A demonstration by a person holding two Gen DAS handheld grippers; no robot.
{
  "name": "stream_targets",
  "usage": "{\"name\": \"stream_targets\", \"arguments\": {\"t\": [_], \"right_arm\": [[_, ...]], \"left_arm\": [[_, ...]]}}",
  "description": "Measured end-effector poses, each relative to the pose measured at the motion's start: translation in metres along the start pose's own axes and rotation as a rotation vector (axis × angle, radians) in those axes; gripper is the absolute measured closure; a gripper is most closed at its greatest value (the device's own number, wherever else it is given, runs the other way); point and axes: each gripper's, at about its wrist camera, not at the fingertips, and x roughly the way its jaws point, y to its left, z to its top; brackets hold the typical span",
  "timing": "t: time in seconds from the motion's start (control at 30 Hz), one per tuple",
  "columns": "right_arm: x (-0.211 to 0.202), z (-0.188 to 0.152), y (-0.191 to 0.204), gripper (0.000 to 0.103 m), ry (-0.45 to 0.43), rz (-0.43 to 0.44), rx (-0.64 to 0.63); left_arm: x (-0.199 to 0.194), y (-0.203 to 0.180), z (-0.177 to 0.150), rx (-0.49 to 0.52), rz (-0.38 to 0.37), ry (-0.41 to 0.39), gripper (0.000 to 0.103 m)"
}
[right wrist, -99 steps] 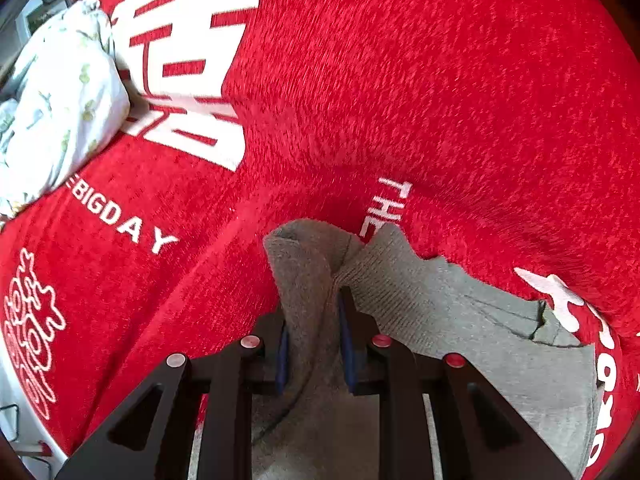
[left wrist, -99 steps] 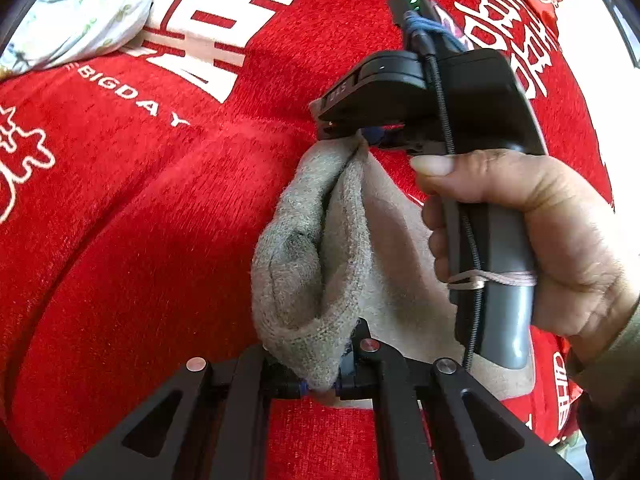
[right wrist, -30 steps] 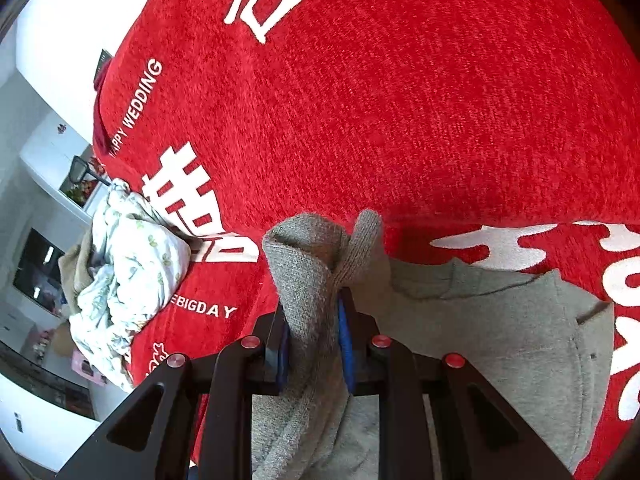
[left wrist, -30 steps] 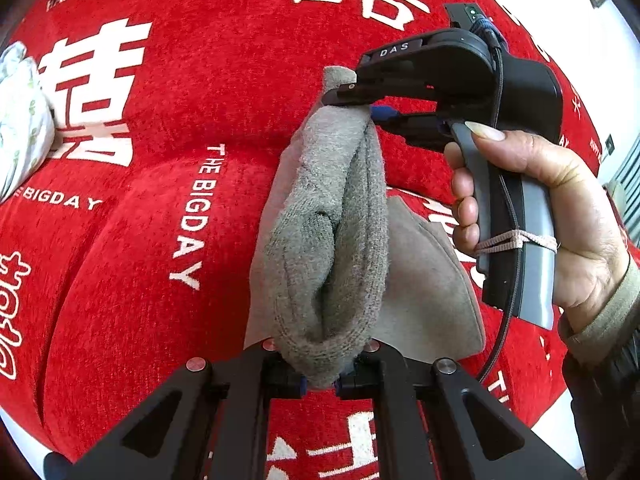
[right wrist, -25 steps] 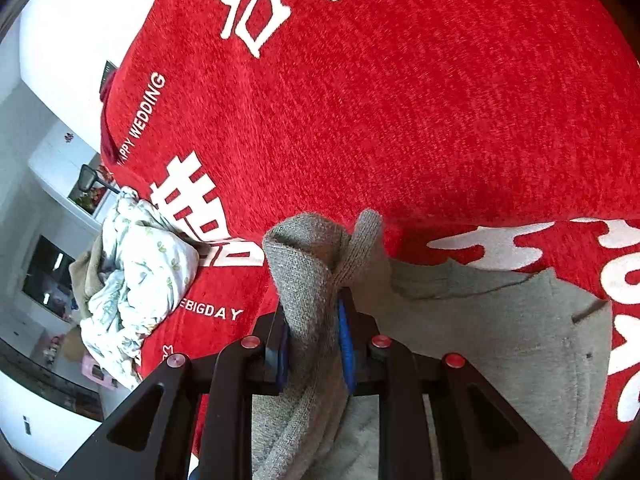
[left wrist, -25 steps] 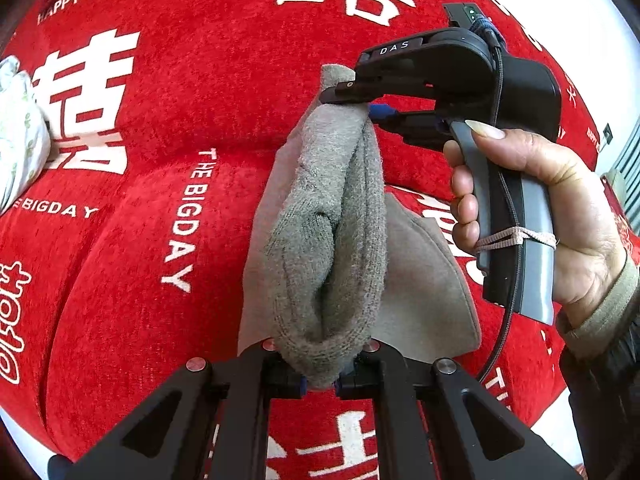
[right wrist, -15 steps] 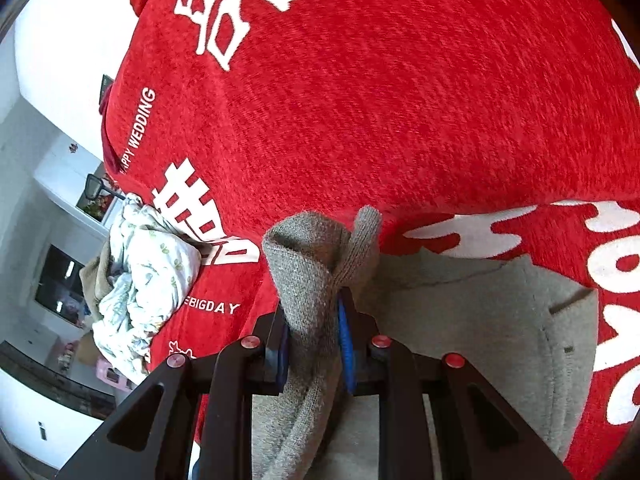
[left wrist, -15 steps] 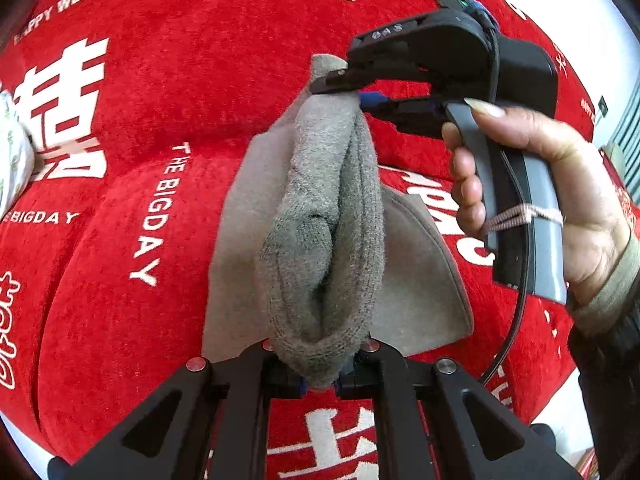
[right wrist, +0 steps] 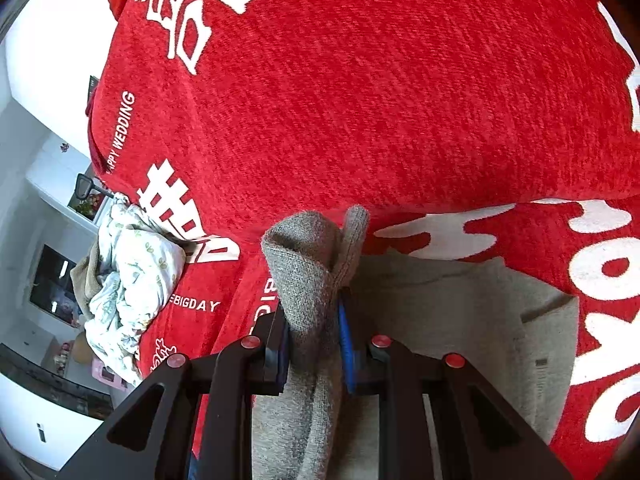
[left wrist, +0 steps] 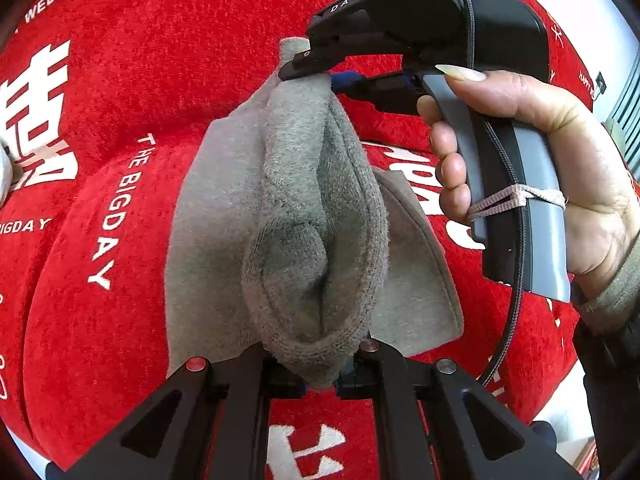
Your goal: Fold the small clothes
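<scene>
Here the red cloth with white wedding lettering covers the whole work surface, and the grey garment hangs stretched above it between both tools. The left gripper pinches its near hem; the right gripper pinches the far end, held by a hand. A crumpled floral cloth lies at the red cloth's edge, with white walls and dim shelving behind

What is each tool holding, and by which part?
Both hold the grey garment: left tool and right tool each pinch one end of its bunched top edge.
</scene>
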Motion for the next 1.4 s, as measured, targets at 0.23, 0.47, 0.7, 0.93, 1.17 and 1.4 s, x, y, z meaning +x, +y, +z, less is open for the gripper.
{"name": "stream_targets", "arguments": {"t": [0.23, 0.47, 0.7, 0.93, 1.17, 1.4], "right_arm": [[-0.004, 0.0, -0.011, 0.081, -0.001, -0.002, 0.01], [-0.015, 0.0, -0.019, 0.081, -0.01, -0.003, 0.007], [-0.029, 0.001, -0.035, 0.081, -0.025, -0.009, 0.014], [-0.038, 0.001, -0.052, 0.081, -0.037, -0.005, 0.031], [-0.049, 0.002, -0.063, 0.081, -0.05, -0.006, 0.037], [-0.055, -0.001, -0.075, 0.081, -0.057, -0.011, 0.038]], "left_arm": [[0.006, -0.011, 0.003, 0.008, 0.003, 0.007, 0.094], [0.008, -0.026, 0.008, 0.031, 0.029, 0.004, 0.094], [0.015, -0.045, 0.011, 0.075, 0.027, 0.009, 0.094], [0.023, -0.056, 0.013, 0.1, 0.026, 0.017, 0.094], [0.028, -0.068, 0.015, 0.117, 0.021, 0.022, 0.094], [0.038, -0.079, 0.013, 0.137, 0.023, 0.023, 0.094]]}}
